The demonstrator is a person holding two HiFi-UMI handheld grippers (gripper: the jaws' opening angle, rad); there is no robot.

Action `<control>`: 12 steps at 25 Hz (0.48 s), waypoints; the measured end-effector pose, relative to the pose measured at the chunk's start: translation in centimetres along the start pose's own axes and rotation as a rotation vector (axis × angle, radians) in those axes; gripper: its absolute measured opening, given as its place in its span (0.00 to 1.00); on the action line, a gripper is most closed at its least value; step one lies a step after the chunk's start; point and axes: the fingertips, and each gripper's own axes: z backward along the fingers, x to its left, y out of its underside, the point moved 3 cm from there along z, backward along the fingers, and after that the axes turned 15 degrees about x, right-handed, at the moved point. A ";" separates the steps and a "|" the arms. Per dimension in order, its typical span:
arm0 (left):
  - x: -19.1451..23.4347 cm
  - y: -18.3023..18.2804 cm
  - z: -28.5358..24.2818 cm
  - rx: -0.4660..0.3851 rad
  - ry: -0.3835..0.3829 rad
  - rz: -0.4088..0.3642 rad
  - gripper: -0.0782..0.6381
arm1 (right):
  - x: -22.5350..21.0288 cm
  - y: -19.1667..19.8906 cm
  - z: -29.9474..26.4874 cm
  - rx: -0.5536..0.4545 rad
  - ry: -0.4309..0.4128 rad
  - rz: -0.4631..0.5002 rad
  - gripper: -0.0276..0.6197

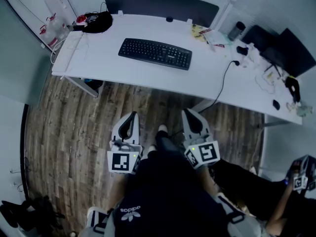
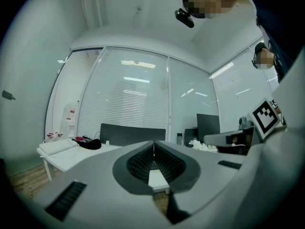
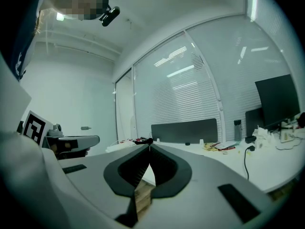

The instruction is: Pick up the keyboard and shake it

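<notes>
Both sets of jaws closed, empty: left gripper (image 1: 131, 118), right gripper (image 1: 190, 116).
Parked low, probably pre-approach; keyboard (image 1: 155, 53) at 12 o'clock on desk (image 1: 98, 58).

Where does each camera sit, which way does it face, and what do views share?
Head view: on the person's head, looking steeply down on the white desk, keyboard, the left gripper and right gripper, both shut, and the person's dark clothing.
Left gripper view: low, on that gripper, facing the desk past its closed jaws; the person looms overhead.
Right gripper view: likewise; the left gripper shows at its left.
Shared: all three show the dark partition behind the desk.
</notes>
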 end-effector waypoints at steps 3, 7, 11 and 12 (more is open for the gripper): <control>1.4 -0.3 -2.2 0.029 -0.017 -0.009 0.12 | -2.3 -0.6 -1.9 0.002 0.024 -0.022 0.05; 3.8 -0.7 -6.1 0.054 -0.038 -0.012 0.12 | -5.4 -2.3 -5.7 -0.006 0.029 -0.033 0.05; 5.3 -2.8 -10.8 0.029 -0.037 -0.032 0.12 | -8.5 -4.5 -9.6 -0.007 0.023 -0.019 0.05; 5.6 -3.4 -11.9 0.021 -0.041 -0.030 0.12 | -9.2 -4.9 -10.4 -0.010 0.021 -0.013 0.05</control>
